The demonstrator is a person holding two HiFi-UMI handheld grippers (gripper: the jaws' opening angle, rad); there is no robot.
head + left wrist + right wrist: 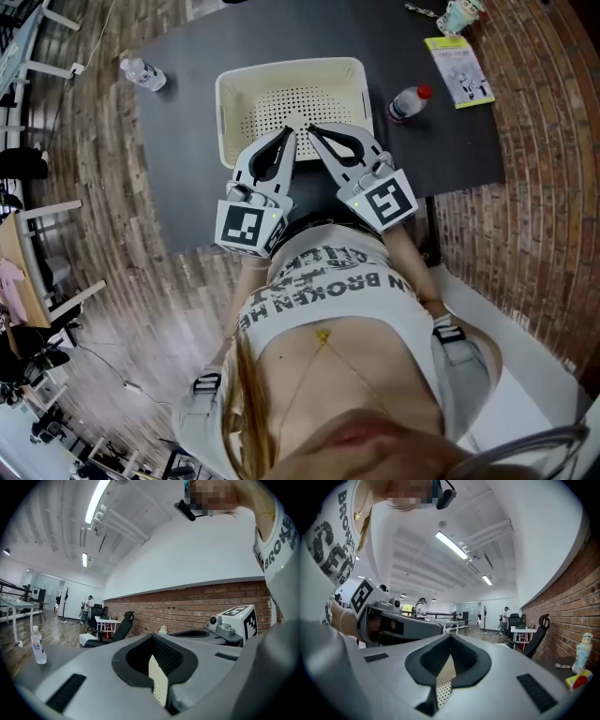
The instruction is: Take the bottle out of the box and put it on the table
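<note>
The red-capped bottle (410, 103) lies on the dark table (187, 159), just right of the perforated basket (281, 69). The basket looks empty, so we judge the task done. Our left gripper (292, 128) and right gripper (313, 130) hover above the basket, jaws together and holding nothing. Next we need only withdraw.

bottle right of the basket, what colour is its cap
Red cap on the bottle; the head view shows it best.

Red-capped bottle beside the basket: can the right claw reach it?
Probably yes. The red-capped bottle sits on the table right of the basket, outside it, with nothing between it and the right claw, though that claw is shut.
</note>
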